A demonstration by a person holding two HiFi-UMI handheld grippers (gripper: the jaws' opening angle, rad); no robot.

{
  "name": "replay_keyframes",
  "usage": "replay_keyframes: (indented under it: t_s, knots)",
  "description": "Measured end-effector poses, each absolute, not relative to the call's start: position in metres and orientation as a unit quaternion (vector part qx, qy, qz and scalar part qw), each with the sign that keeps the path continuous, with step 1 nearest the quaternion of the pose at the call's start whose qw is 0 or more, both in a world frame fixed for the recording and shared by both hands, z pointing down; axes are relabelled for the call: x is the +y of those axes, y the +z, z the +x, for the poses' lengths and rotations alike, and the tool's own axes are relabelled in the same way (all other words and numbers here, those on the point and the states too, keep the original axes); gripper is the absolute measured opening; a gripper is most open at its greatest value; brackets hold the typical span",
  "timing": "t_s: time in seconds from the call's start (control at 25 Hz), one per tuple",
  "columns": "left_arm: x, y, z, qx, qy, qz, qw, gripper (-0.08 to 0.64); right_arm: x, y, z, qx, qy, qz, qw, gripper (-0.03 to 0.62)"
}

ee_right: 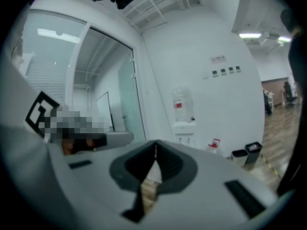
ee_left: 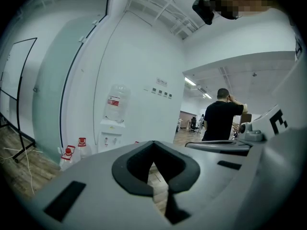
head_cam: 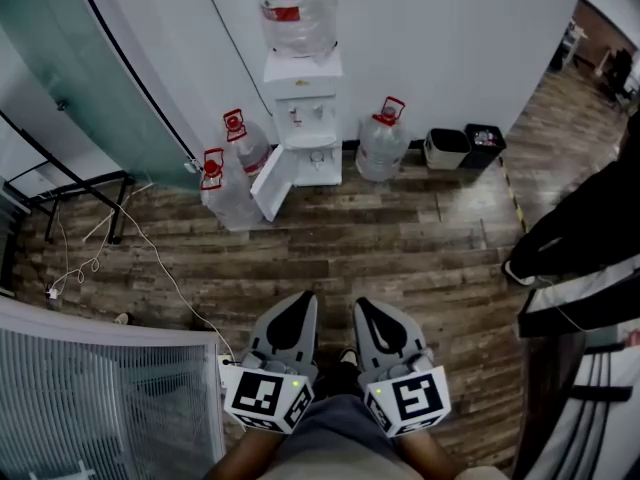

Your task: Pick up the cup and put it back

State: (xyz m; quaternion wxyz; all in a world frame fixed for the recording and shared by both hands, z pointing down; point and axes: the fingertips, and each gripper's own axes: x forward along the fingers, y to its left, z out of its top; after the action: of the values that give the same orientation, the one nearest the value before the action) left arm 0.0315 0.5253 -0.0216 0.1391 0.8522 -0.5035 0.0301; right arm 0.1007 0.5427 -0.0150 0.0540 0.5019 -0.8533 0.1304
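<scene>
Currently no cup in view; it may sit in the dispenser (head_cam: 303,118) cabinet, door (head_cam: 272,183) ajar, well ahead. I cannot tell. Handling, judged: probably light, thin-walled, easily crushed or tipped; grip mid-wall, gently. Tools: left gripper (head_cam: 299,304) and right gripper (head_cam: 368,310), jaws together, nothing between.

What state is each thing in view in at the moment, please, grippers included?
Left gripper: shut, empty.
Right gripper: shut, empty.
Dispenser door: swung open.
Top bottle: mounted on the dispenser.
Floor bottles: standing, capped.
Bins: lidless.
Cup: not in view.
</scene>
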Motion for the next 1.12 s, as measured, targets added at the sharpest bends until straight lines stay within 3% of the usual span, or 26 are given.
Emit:
replay_keyframes:
  t_s: [0.44,1.12]
  knots:
    - [0.504,-0.017,0.036,-0.509,0.023,0.846,0.155,0.008,0.521,-0.012,0.098,-0.863,0.136,0.484,0.055,0.023]
    - [0.386,-0.007,0.013,-0.481,0.019,0.858,0.177,0.008,0.406,0.002,0.064,-0.85,0.153,0.497,0.078,0.025]
